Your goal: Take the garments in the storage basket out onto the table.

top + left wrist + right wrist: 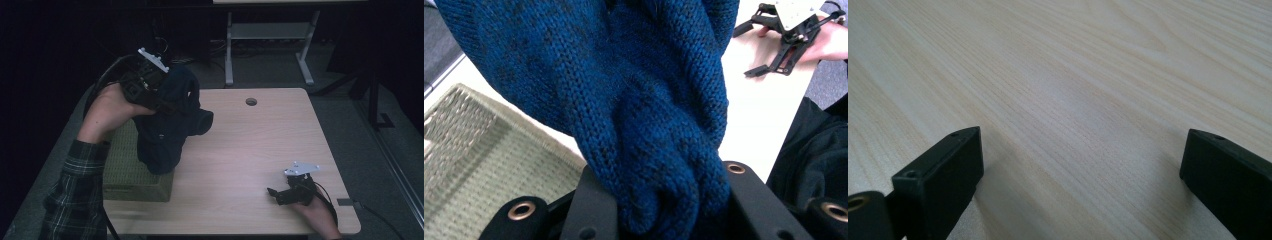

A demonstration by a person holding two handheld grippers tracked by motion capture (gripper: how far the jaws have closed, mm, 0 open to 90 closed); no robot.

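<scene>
A dark blue knitted garment (167, 122) hangs above the left part of the table, held up by my left gripper (150, 92), which is shut on a fold of it. In the left gripper view the blue knit (624, 100) is bunched between the two black jaws. Its lower end reaches down to a green woven box (132, 172) at the table's left edge. My right gripper (280, 192) rests low at the front right of the wooden table (250, 145). Its jaws stand wide apart over bare wood (1073, 100), with nothing between them.
A round cable hole (251, 101) sits near the table's far edge. Behind the table stands a white desk frame (267, 37) on grey floor. The green woven box's lid (479, 150) lies below the knit in the left gripper view.
</scene>
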